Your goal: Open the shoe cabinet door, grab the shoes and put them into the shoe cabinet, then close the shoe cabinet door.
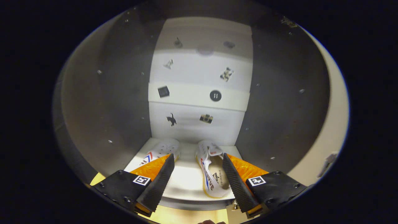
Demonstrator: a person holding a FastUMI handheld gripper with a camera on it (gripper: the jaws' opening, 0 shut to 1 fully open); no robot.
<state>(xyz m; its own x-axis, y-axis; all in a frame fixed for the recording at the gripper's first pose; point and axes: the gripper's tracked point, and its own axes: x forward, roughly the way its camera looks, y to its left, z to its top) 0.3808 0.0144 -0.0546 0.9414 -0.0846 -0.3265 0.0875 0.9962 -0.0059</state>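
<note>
The left shoe (161, 152) lies half hidden behind the tongs' (198, 160) finger.

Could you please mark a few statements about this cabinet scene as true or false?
1. Two shoes lie on the cabinet floor. True.
2. The gripper is shut on a shoe. False: its fingers stand apart, gripping nothing.
3. The right shoe lies partly between the fingers. True.
4. The back wall is bare. False: it carries several small stickers.
5. The shoes sit outside the cabinet. False: both rest inside, toes toward the back wall.
</note>
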